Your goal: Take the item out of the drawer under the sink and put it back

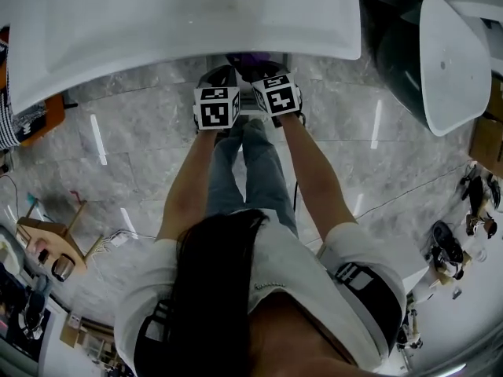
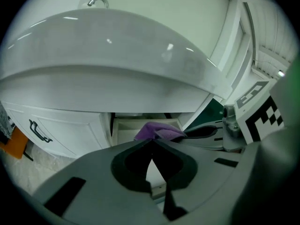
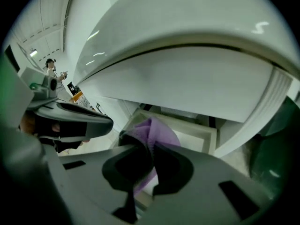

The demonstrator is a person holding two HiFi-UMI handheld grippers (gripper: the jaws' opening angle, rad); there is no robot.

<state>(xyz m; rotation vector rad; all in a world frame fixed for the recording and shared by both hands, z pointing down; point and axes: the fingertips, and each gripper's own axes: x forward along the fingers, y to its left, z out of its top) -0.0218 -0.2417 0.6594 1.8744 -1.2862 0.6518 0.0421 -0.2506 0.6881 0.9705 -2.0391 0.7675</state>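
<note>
Purple cloth (image 3: 159, 130): pinched in the closed jaws of right gripper (image 3: 151, 146), hanging over the open drawer (image 3: 208, 136) under the sink (image 1: 196, 22). Left gripper (image 2: 151, 143): jaws together with nothing between, held just beside the right. Handling, as judged: hold the pinch firm, lift the trailing fold clear of the drawer's front edge, release only once well inside.
</note>
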